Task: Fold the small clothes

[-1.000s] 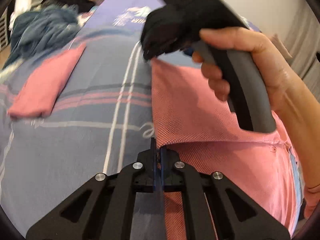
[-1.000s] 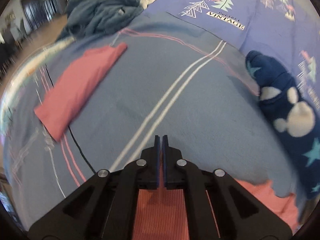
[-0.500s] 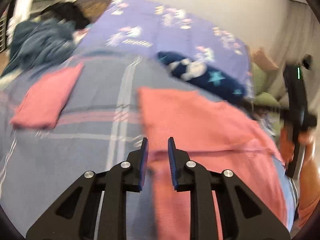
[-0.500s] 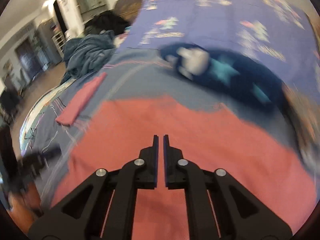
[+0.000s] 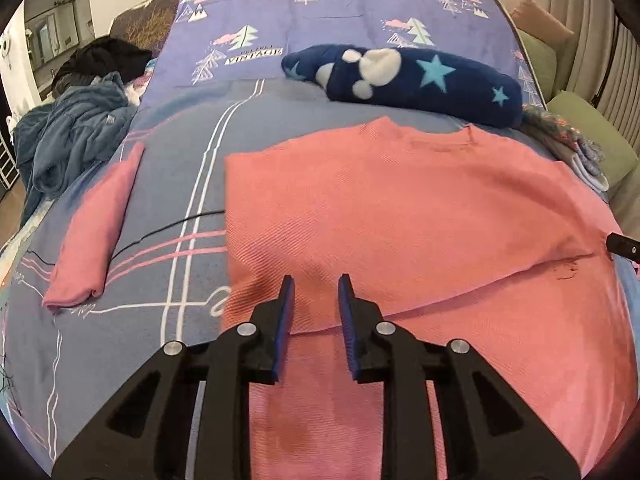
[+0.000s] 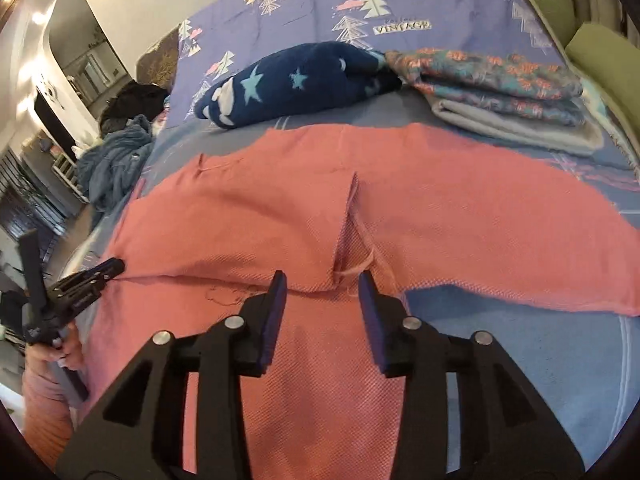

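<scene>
A pink knit garment (image 5: 400,208) lies spread on the bed, its far part folded over the near part; it also shows in the right wrist view (image 6: 280,208). My left gripper (image 5: 314,288) is open and empty, just above the folded edge near the garment's left side. My right gripper (image 6: 322,282) is open and empty above the fold edge, near a slit in the cloth. The left gripper also shows at the left of the right wrist view (image 6: 102,272). A folded pink garment (image 5: 96,232) lies to the left on the bed.
A navy star-patterned fleece (image 5: 404,80) lies behind the garment. A folded floral and grey stack (image 6: 508,92) sits at the back right. A blue-grey heap of clothes (image 5: 72,136) lies at the left edge. A thin black cable (image 5: 168,228) crosses the striped bedcover (image 5: 192,160).
Both grippers have let go of the pink garment and opened. They pulled back toward the near side, and the garment now lies folded over on the bed.
</scene>
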`<state>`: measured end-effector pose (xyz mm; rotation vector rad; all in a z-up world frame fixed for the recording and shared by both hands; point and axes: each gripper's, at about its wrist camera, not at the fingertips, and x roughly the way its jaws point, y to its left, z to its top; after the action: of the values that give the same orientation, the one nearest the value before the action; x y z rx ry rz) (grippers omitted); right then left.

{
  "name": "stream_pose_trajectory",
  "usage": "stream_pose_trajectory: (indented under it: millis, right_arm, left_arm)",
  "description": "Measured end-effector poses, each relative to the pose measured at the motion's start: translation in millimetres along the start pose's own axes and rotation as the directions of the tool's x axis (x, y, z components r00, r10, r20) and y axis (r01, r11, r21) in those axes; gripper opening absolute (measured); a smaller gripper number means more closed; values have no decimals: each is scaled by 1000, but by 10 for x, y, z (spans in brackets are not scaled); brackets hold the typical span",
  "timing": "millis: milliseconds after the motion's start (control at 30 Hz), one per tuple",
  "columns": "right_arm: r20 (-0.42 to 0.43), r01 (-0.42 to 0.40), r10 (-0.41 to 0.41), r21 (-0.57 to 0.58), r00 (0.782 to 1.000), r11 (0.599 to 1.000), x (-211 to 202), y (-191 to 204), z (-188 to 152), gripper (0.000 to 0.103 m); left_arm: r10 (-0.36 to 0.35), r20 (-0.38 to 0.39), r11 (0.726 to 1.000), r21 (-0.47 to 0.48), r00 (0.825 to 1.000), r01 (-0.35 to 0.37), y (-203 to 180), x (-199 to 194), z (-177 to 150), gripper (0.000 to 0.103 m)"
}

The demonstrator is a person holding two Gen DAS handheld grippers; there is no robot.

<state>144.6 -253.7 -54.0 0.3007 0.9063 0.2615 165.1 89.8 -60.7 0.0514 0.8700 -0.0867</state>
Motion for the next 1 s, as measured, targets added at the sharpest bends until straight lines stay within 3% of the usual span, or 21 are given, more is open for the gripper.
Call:
stream_pose_trajectory:
  millis: [67, 133, 167, 200, 267, 400, 467, 533, 600, 700, 800, 900, 967, 1000]
  right_arm:
    - [-5, -28, 28, 13, 1000, 1000, 47, -5, 39, 39]
    - [-29, 8, -9, -38, 1000, 999, 205, 62, 73, 40]
    - [-48, 100, -104, -86, 993, 991, 348, 84, 89, 26]
    - [-39, 165, -171, -123, 985, 979, 455, 94, 87, 24]
    - [-17, 138, -141, -113, 990, 984, 374, 26, 79, 24]
    - [40, 31, -32, 23, 999, 999, -19, -251, 7, 28]
    - [70, -2, -4, 87, 998, 996, -207, -457, -5, 30]
    - [101, 33, -48, 146, 994, 989, -382, -688, -36, 37]
    - [114, 60, -84, 196, 990, 979, -511, -901, -108, 40]
    - [123, 63, -102, 288, 987, 956, -677, -1272, -292, 43]
    - [140, 53, -113, 374, 984, 926, -768, -1596, -474, 52]
    - [186, 13, -110, 456, 976, 890, -889, -1903, -652, 53]
    - [202, 46, -171, 508, 964, 860, -1001, -2083, -707, 66]
    - [210, 69, -217, 548, 953, 833, -1066, -2199, -760, 66]
  left_arm:
    - [-4, 9, 1000, 22, 1000, 4, -109, -9, -26, 36]
    - [56, -18, 995, 86, 998, -54, -255, 137, -54, 42]
    - [82, -18, 991, 106, 996, -79, -285, 211, -39, 46]
    - [106, -10, 987, 119, 994, -104, -308, 217, -40, 48]
    - [124, -14, 986, 112, 992, -122, -283, 186, -17, 52]
    - [161, 4, 982, 100, 987, -160, -249, 69, -14, 52]
    - [101, 19, 991, 85, 995, -102, -341, -22, 44, 52]
    - [20, 37, 996, 81, 999, -23, -515, -105, 125, 52]
    - [-62, 53, 992, 116, 997, 55, -794, -139, 213, 52]
    - [-126, 36, 975, 190, 991, 117, -1209, -45, 272, 52]
    - [-109, -56, 964, 239, 993, 119, -1522, 302, 223, 52]
    - [-48, -19, 965, 258, 999, 51, -1660, 378, 230, 55]
    - [-90, -15, 968, 235, 996, 91, -1684, 290, 265, 55]
    - [-145, -19, 963, 226, 989, 146, -1718, 213, 275, 55]
